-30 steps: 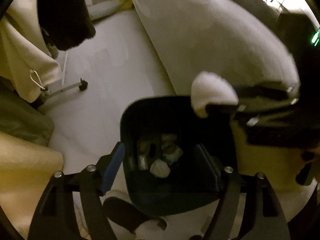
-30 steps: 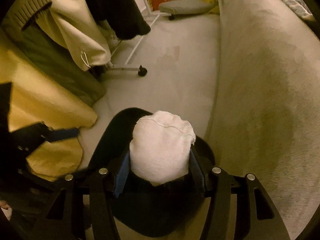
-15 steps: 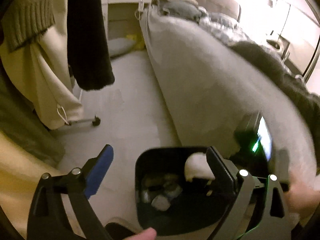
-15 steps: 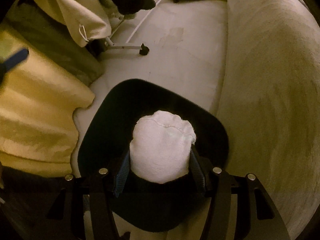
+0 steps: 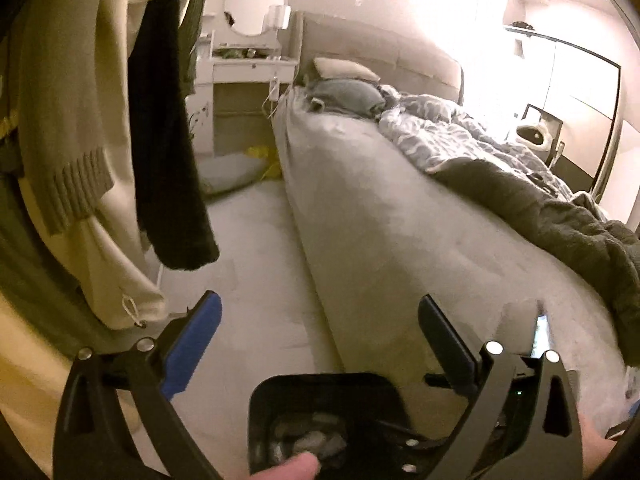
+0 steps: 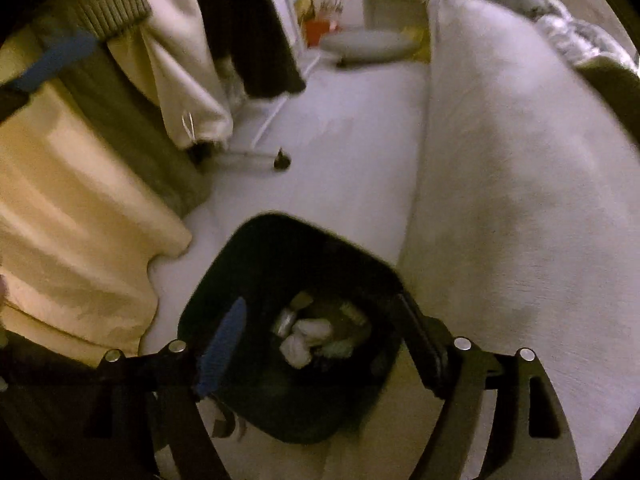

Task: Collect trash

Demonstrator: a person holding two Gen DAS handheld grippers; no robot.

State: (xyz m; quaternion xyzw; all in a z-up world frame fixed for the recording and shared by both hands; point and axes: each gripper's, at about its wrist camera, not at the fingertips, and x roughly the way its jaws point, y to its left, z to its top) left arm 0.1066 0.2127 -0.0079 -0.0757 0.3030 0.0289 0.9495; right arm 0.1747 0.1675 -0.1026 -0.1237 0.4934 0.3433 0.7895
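A black trash bin [image 6: 280, 264] stands on the pale floor beside the bed. It holds several crumpled white and grey scraps [image 6: 306, 338]. My right gripper [image 6: 320, 324] is open and empty, directly above the bin's mouth. My left gripper [image 5: 320, 316] is open and empty, raised and pointing along the room. The bin [image 5: 320, 392] shows at the bottom of the left wrist view, with a fingertip of the person [image 5: 296, 466] in front of it.
A bed with a pale mattress side [image 5: 380, 240] and rumpled bedding runs along the right. Hanging clothes [image 5: 168, 140] on a wheeled rack [image 6: 282, 160] fill the left. A yellow blanket [image 6: 80, 220] lies left of the bin. A vanity with a mirror [image 5: 254, 4] stands at the back.
My right gripper has opened and the white wad has dropped into the bin. My left gripper has tilted up, away from the bin, toward the room.
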